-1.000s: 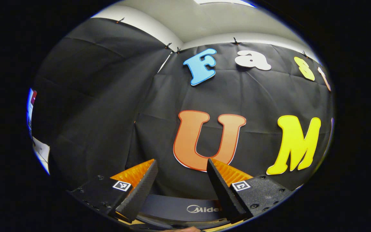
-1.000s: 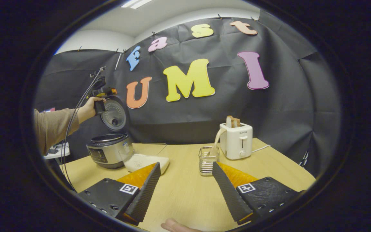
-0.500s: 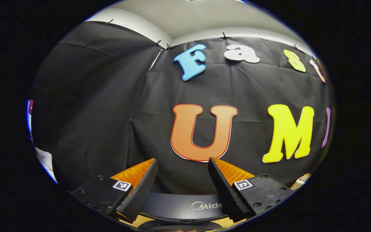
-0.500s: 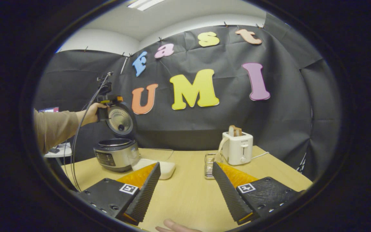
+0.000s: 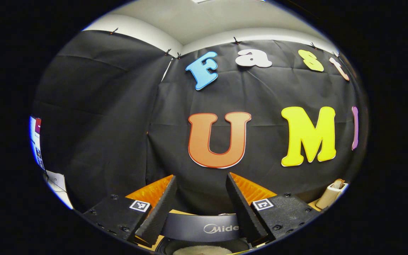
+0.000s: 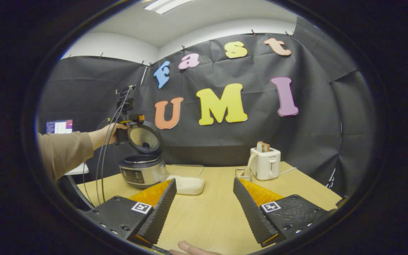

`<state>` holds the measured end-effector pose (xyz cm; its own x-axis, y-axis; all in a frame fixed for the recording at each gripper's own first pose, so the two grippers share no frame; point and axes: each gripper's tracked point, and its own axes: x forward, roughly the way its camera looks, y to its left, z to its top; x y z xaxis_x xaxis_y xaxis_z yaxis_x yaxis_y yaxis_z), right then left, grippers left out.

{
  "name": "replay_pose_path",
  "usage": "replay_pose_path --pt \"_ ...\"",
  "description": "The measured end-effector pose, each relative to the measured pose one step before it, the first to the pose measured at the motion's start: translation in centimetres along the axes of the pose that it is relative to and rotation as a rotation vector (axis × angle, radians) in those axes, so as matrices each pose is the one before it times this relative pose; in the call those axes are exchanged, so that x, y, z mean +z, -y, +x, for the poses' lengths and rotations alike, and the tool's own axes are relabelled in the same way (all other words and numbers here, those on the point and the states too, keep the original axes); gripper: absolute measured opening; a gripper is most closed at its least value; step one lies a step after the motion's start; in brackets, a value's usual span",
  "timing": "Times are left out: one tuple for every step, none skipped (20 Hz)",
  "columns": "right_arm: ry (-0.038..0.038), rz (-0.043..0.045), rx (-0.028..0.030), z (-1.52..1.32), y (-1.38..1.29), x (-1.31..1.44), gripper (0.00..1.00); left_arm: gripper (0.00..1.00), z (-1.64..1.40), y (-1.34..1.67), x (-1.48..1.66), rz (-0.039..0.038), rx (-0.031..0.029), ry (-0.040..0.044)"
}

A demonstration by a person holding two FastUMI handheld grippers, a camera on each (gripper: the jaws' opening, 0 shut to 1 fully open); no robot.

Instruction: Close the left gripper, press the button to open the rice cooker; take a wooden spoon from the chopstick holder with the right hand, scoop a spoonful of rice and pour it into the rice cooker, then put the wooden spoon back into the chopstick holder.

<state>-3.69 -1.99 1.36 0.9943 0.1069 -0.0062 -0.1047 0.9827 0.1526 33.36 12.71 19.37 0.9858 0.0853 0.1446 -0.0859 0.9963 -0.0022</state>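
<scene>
Rice cooker (image 6: 141, 171): far left on the table (image 6: 211, 212); lid (image 6: 144, 138) raised, opening step done.
Left gripper (image 5: 199, 209): above the lid, jaws parted, holding nothing.
Right gripper (image 6: 204, 209): near, over the table, wide open, empty.
Chopstick holder (image 6: 243, 174): beside the toaster (image 6: 265, 163); wooden spoon not yet taken.
Remaining: fetch spoon, scoop from rice container (image 6: 187, 184), pour, return.

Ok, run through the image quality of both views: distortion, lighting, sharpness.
Left gripper view: heavy fisheye bowing, evenly lit, the rice cooker lid sharp. Right gripper view: the same bowing, a bright ceiling light, the table evenly lit with soft shadows, the toaster small but crisp, and a slightly blurred fingertip.
</scene>
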Motion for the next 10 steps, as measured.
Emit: replay_pose_path --pt "0.00285 -0.00057 0.00287 -0.690 -0.352 0.059 0.96 0.89 -0.841 0.300 -0.614 0.01154 -0.01525 -0.01664" --pt "0.00621 -0.00415 0.00126 -0.460 -0.331 0.231 0.91 0.89 -0.848 0.420 -0.942 0.01143 -0.01794 -0.02133" --pt "0.00810 -0.00623 -0.00204 -0.468 -0.246 0.198 0.91 0.89 -0.822 0.671 -1.245 0.01358 -0.02492 -0.02577" --pt "0.00928 -0.00594 -0.00209 -0.624 -0.316 0.281 0.92 0.89 -0.735 0.874 -1.543 0.02473 -0.04106 -0.03095" --pt "0.01029 -0.00607 -0.00015 -0.410 -0.329 0.291 0.92 0.89 -0.613 1.121 -2.169 0.02548 -0.04683 -0.05012" --pt "0.00863 -0.01029 -0.00033 -0.411 -0.362 0.130 0.91 0.89 -0.835 1.043 -2.580 0.03332 -0.03168 -0.06765" --pt "0.01160 -0.01100 0.00245 -0.360 -0.402 0.286 0.92 0.89 -0.543 1.053 -1.786 0.02198 -0.01576 -0.03264" --pt "0.01256 -0.00977 0.00319 -0.278 -0.105 1.038 0.92 0.90 -0.327 0.079 -0.992 0.02850 0.00505 -0.01384" --pt "0.01266 -0.00624 -0.00084 -0.204 -0.268 0.304 0.96 0.89 -0.140 -0.049 -0.549 0.02377 0.01020 0.00649" --pt "0.00824 -0.00236 0.00067 -0.125 -0.253 0.160 0.96 0.89 -0.207 0.009 -0.247 0.01827 0.01314 0.01948"
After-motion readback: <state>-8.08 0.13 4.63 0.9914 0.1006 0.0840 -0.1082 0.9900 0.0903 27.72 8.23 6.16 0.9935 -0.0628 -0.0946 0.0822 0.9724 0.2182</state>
